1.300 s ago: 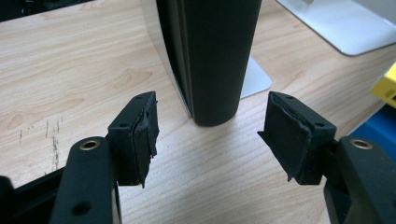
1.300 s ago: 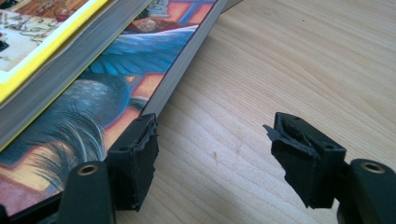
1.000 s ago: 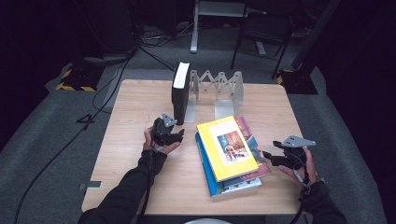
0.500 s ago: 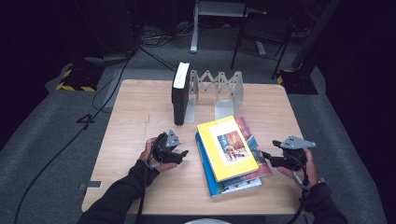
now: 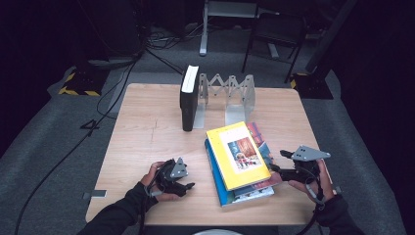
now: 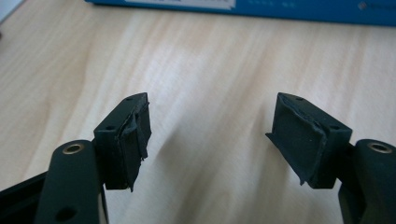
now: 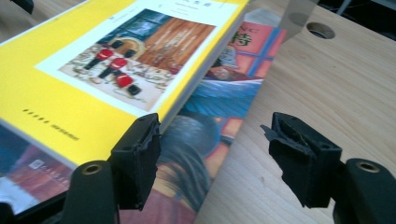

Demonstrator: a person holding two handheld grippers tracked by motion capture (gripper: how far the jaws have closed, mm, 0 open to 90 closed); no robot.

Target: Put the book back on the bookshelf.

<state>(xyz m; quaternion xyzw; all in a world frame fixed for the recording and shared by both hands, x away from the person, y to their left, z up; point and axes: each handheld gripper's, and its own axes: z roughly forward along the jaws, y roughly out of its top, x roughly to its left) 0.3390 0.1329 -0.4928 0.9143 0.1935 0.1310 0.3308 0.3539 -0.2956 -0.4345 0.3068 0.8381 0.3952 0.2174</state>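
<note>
High view, near edge: left gripper (image 5: 182, 185) with fingers (image 6: 135, 135) spread, empty, over bare wooden tabletop (image 5: 147, 142); right gripper (image 5: 280, 169) parted, unclamped, at the corner of the stack. Yellow picture-cover book (image 5: 238, 155) topmost, just beyond the right fingers (image 7: 140, 154), flat, not shelved. Farther: one black upright book (image 5: 189, 98) already in the grey metal accordion rack (image 5: 230, 95). Lower stack titles unreadable.

Overhead view facing table (image 5: 147, 127), gripper views close, sharing books (image 5: 238, 155)

yellow book (image 5: 238, 155) with red-figured picture, blue book (image 5: 229, 194) beneath, pale wood-grain table (image 5: 147, 127)
</note>
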